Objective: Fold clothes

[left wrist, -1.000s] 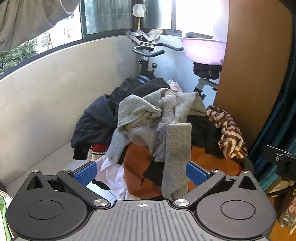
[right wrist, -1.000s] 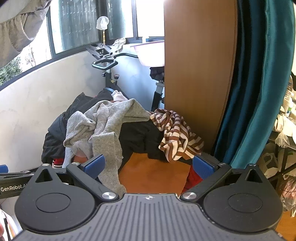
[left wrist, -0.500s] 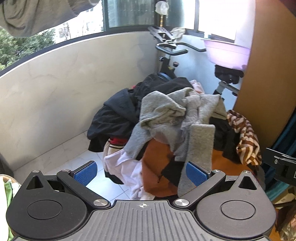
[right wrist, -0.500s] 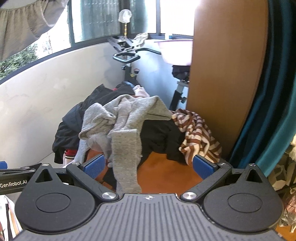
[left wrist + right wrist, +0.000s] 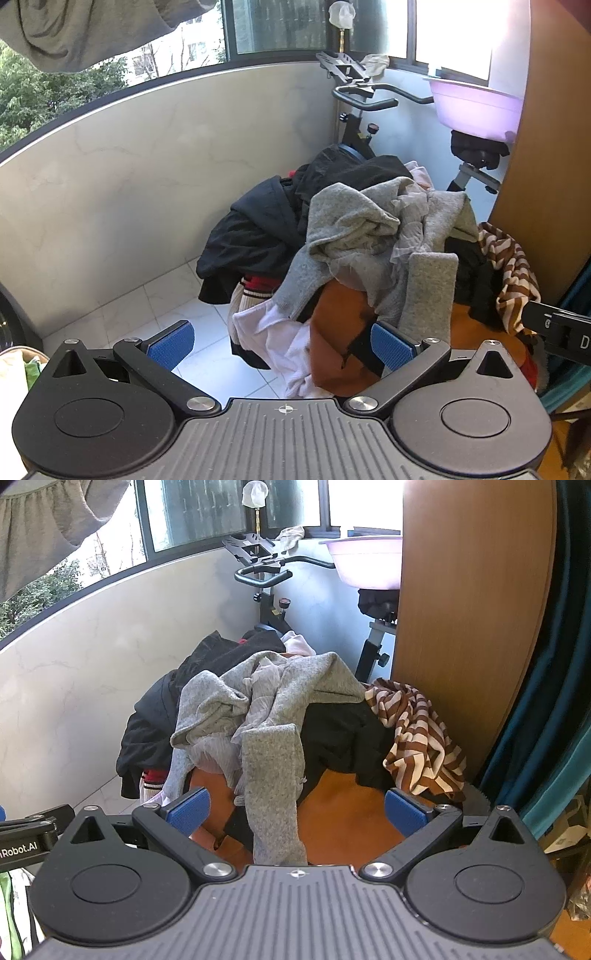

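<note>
Grey marble walling point(image 5: 110, 177) is curving along the left of this balcony, with a khaki cloth point(image 5: 85, 29) hanging from above by the window. Moving right, the pile of clothes point(image 5: 351, 251) is sitting heaped over an orange-covered surface point(image 5: 343, 812): a black jacket point(image 5: 255, 232) is slumping off its left side, a grey sweater point(image 5: 269, 709) is lying on top with one sleeve point(image 5: 273, 794) dangling down the front, and a brown-and-white striped top point(image 5: 417, 738) is draping off the right edge. Behind the heap an exercise bike point(image 5: 266, 587) is standing, and a lilac basin point(image 5: 476, 110) is resting further right, beside a wooden panel point(image 5: 472, 627) and a teal curtain point(image 5: 561, 701).

Both tools are hovering short of the pile. The left gripper point(image 5: 281, 345) is holding its blue-padded fingers point(image 5: 171, 345) wide apart with nothing between them; the right gripper point(image 5: 295, 812) is doing likewise, fingers point(image 5: 404, 816) spread wide either side of the hanging sleeve, not touching it.
</note>
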A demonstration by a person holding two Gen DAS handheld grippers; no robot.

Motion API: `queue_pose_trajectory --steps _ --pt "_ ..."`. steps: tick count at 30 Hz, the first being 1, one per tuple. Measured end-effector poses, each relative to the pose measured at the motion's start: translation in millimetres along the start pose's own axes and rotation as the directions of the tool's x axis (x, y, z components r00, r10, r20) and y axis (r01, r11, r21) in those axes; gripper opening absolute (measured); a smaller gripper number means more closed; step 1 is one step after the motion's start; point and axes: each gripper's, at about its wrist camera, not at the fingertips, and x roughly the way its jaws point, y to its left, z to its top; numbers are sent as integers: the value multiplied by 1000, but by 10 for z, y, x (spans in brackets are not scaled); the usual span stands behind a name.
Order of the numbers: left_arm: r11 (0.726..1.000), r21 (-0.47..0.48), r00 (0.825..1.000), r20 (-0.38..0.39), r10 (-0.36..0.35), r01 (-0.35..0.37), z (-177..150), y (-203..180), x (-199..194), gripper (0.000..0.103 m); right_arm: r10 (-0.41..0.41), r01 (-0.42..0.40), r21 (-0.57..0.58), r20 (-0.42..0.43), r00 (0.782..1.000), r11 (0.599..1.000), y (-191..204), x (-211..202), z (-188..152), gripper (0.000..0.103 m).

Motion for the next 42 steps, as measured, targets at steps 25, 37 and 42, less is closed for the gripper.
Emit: queue_pose_trajectory --steps 25,37,42 --pt "996 52 997 4 -73 73 56 -198 78 102 -92 93 52 -12 996 994 -182 -20 8 103" --pt "995 50 996 2 -86 86 64 -197 97 102 -107 108 60 -34 994 992 -209 -6 -12 103" --pt "995 42 996 -6 -91 91 55 -181 110 102 -106 108 55 -38 994 993 -204 2 -9 103"
